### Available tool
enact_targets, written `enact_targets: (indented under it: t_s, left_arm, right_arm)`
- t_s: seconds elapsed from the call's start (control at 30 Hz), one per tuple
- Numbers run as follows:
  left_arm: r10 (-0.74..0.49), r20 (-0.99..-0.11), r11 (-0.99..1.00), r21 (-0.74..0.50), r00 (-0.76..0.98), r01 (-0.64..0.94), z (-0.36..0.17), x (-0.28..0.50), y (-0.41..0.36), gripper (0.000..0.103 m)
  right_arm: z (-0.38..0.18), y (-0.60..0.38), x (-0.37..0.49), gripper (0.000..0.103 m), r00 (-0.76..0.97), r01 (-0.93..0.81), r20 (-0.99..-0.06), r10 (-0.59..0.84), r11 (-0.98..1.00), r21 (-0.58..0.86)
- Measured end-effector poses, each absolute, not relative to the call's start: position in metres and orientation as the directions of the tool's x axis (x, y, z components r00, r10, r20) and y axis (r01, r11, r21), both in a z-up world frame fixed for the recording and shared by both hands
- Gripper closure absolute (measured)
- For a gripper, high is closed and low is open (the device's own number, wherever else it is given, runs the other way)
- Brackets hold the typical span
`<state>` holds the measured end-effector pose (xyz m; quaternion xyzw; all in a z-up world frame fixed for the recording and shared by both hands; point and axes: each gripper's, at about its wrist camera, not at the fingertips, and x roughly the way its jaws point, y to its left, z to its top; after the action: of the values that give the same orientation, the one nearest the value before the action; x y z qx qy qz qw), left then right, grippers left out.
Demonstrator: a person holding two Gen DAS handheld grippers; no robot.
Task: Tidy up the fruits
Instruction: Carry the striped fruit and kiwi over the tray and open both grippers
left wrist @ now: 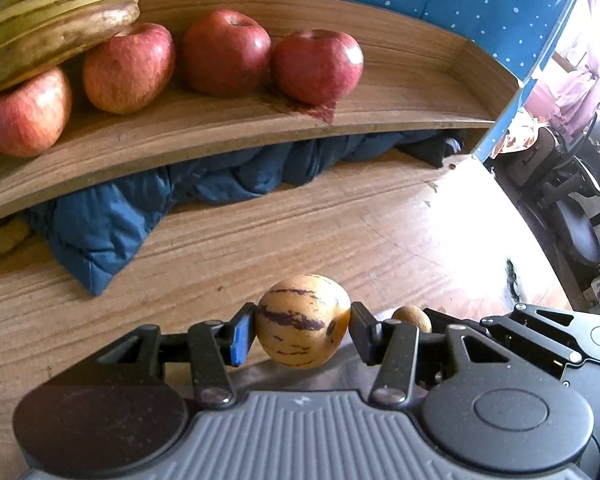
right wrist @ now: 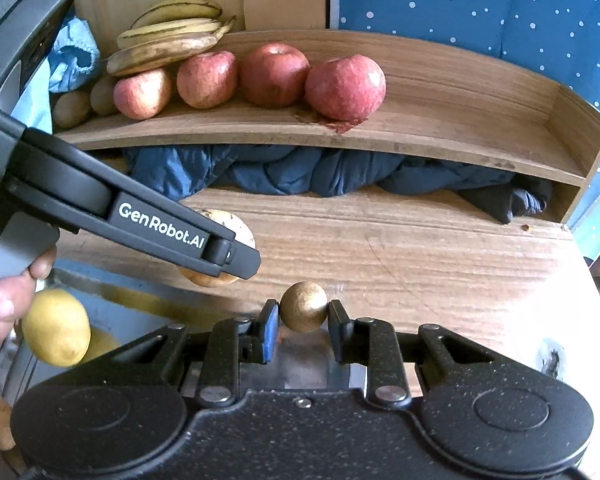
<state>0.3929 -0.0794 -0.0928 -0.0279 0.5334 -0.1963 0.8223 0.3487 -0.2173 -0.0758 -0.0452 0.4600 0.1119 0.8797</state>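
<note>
My left gripper (left wrist: 302, 328) is shut on a yellow melon with purple stripes (left wrist: 302, 320), held above the wooden table. My right gripper (right wrist: 303, 316) is shut on a small round brown fruit (right wrist: 303, 306); this fruit also shows in the left wrist view (left wrist: 412, 318) just right of the melon. The left gripper's body (right wrist: 140, 220) crosses the right wrist view, its melon (right wrist: 224, 248) partly hidden behind it. A wooden shelf (right wrist: 460, 136) ahead carries several red apples (right wrist: 344, 86), bananas (right wrist: 168, 36) and brown kiwis (right wrist: 72, 108) at its left; its right part is bare.
A blue quilted jacket (right wrist: 300, 172) is stuffed under the shelf. A yellow lemon (right wrist: 56, 326) lies in a metal bowl (right wrist: 4, 364) at the lower left. A blue dotted cloth (right wrist: 480, 4) hangs behind. The table edge (left wrist: 540, 280) drops off at right, with chairs beyond.
</note>
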Motion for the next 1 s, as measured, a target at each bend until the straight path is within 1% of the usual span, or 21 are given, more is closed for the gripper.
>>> enact_targets:
  t_s: [0.5,1.0]
  left_arm:
    - [-0.335,-0.882,0.928,-0.247,0.332,0.281,-0.094,0.369,-0.083,0.049]
    - [-0.303,-0.900,0.939,-0.225,0.314,0.261,-0.096,0.363,-0.082,0.049]
  right_arm:
    - [-0.076,-0.223,0.320,0.075,0.518,-0.251,-0.839,0.167,0.967,0.037]
    - [-0.075,-0.224,0.311,0.075,0.494,-0.261,-0.851,0.175,0.964,0.047]
